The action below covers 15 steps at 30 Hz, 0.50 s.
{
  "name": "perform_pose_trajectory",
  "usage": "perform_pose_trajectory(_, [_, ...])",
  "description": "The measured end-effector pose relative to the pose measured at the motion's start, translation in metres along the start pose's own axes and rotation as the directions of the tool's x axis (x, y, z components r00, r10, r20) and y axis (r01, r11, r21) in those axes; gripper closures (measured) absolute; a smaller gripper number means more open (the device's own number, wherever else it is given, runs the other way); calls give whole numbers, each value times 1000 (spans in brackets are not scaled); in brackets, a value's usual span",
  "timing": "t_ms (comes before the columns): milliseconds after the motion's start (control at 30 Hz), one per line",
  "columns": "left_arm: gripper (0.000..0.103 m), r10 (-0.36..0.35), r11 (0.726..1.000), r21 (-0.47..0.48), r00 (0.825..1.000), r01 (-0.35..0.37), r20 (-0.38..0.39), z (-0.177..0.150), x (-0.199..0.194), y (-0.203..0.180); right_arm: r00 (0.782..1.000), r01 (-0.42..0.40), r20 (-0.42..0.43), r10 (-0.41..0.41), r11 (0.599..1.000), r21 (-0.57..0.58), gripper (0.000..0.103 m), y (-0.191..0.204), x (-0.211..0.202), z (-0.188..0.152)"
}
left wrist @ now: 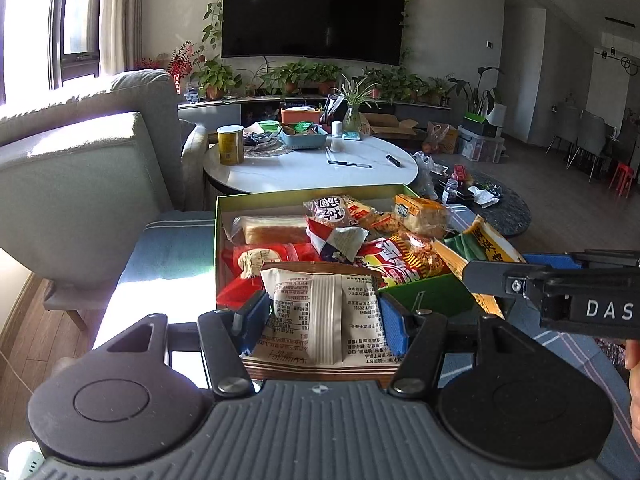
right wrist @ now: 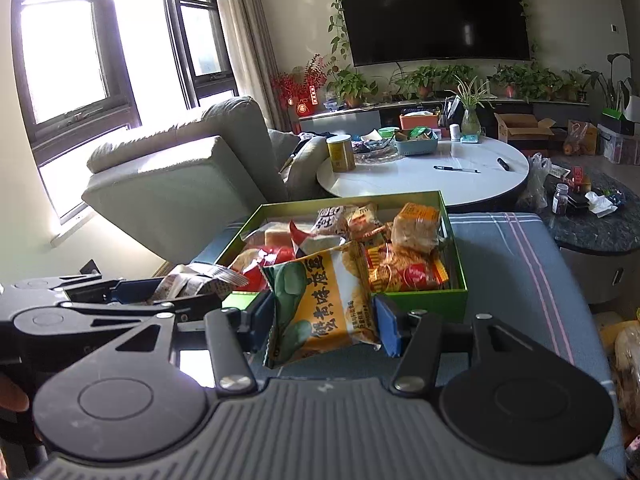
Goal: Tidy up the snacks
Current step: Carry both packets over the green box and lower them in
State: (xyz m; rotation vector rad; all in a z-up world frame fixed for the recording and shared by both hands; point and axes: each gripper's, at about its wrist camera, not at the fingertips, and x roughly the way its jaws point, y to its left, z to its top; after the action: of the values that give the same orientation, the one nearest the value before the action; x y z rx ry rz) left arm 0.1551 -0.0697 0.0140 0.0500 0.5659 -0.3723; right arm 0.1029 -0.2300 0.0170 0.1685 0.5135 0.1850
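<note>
A green box (left wrist: 218, 240) (right wrist: 454, 240) full of several snack packets sits on a blue striped cushion. In the left wrist view my left gripper (left wrist: 320, 318) is shut on a beige snack packet (left wrist: 320, 312), held just short of the box's near wall. In the right wrist view my right gripper (right wrist: 326, 316) is shut on a yellow and green snack bag (right wrist: 324, 300), also in front of the box. Each gripper shows in the other's view: the right gripper (left wrist: 476, 280) at the right edge, the left gripper (right wrist: 176, 290) at the left edge with the beige packet (right wrist: 192, 282).
A round white table (left wrist: 312, 168) (right wrist: 424, 176) with a yellow can (left wrist: 230, 145), pens and a basket stands behind the box. A grey sofa (left wrist: 80, 184) lies at the left. More snack bags (right wrist: 628, 360) lie at the right edge of the cushion.
</note>
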Motion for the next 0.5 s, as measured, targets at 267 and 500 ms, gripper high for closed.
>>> perform_pose_trajectory(267, [47,19,1000,13,1000,-19,-11,22,37,2,1000,-8,-9,9,998,66,7,-16,32,21])
perform_pose_trajectory(500, [47,37,999,4,999,-37,-5,38,62,11,1000,12,-19,-10,993,114,7,-28,57,30])
